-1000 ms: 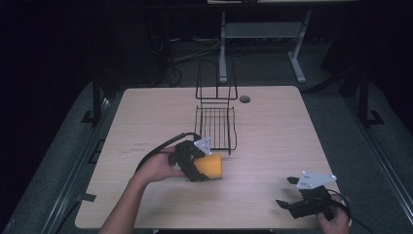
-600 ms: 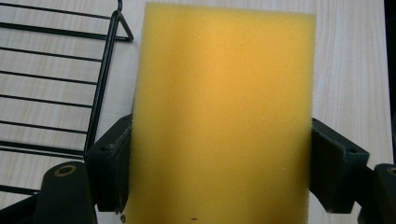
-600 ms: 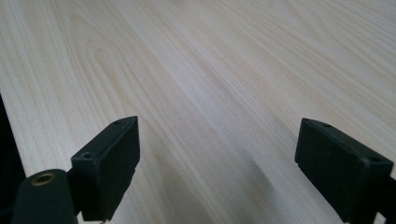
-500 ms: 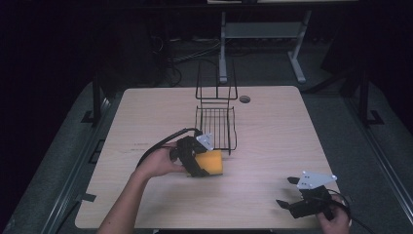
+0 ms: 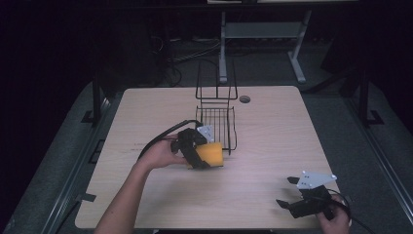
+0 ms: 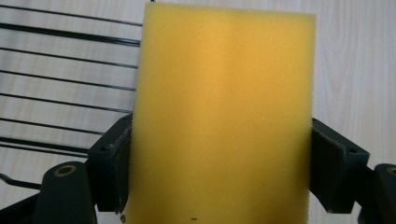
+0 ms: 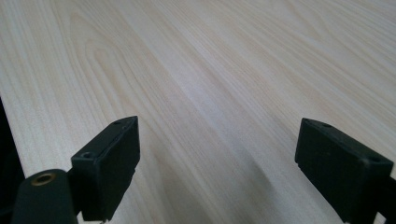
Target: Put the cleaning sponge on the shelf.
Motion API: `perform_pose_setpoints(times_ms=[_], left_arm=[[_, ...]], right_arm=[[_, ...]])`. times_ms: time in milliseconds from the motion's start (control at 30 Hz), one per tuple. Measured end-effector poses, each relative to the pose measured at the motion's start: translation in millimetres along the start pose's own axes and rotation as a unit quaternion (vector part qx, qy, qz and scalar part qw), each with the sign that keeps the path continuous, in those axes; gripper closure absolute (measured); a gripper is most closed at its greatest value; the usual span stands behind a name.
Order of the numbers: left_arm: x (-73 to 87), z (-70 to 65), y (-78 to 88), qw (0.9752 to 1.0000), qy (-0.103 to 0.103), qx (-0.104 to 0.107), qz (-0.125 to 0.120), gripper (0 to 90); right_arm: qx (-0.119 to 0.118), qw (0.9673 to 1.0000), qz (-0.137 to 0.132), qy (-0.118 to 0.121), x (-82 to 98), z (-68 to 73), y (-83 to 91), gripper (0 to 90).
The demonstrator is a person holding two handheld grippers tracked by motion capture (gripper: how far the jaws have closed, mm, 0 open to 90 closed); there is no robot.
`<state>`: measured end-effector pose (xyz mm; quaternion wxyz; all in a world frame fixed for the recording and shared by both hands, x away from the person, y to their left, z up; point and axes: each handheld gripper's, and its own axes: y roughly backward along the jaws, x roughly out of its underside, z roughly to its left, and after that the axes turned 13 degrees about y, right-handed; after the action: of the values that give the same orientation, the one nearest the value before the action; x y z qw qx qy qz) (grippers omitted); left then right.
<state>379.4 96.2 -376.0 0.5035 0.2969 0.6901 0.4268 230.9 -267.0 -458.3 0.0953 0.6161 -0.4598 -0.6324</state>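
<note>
the left tongs (image 5: 202, 158) are clamped on a yellow sponge (image 5: 210, 155). in the left gripper view the sponge (image 6: 219, 116) stands tall between the two black jaws, and each jaw presses on one side of it. the sponge is held just above the light wood surface (image 5: 272, 131), near the middle, right at the front edge of a black wire rack (image 5: 216, 124). the thin black wires of the rack (image 6: 65, 93) show behind the sponge on one side. a hand (image 5: 163, 153) grips the left tongs, and a black cable runs back from them.

the right tongs (image 5: 290, 192) sit low at the near right corner of the surface, well apart from the sponge. in the right gripper view their jaws are wide apart with bare wood (image 7: 210, 84) between them.
</note>
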Motion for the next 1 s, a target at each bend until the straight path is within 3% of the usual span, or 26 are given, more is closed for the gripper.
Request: perform_pose_setpoints(times_ms=[200, 300, 400, 600, 900, 1000], left_arm=[[-6.2, 6.8, 0.2, 0.9999, -0.006, -0.004, 0.010, 21.2], [-8.8, 10.7, 1.6, 1.0000, -0.002, -0.002, 0.002, 21.2], [-12.1, 16.7, 1.9, 0.9999, 0.002, -0.005, 0.010, 21.2], [-14.4, 25.1, 4.9, 0.9999, 0.008, -0.008, -0.006, 21.3], [-13.7, 35.6, 0.2, 0.9997, 0.022, -0.010, 0.002, 21.3], [-18.5, 38.1, -0.8, 0.9997, 0.015, -0.014, 0.011, 21.3]], right_arm=[[-0.001, 1.0000, 0.001, 0.000, 0.1, -0.7, 0.0, 13.7], [0.000, 1.0000, 0.000, -0.006, -0.6, -0.9, 0.0, 13.7], [0.000, 1.0000, 0.000, -0.006, -1.0, -1.0, 0.1, 13.7], [0.000, 1.0000, 0.002, -0.005, -1.8, -0.9, -0.9, 13.7], [0.001, 1.0000, 0.007, -0.007, -2.4, -1.7, -1.8, 13.7], [0.001, 1.0000, 0.007, -0.006, -2.3, -2.2, -1.9, 13.7]])
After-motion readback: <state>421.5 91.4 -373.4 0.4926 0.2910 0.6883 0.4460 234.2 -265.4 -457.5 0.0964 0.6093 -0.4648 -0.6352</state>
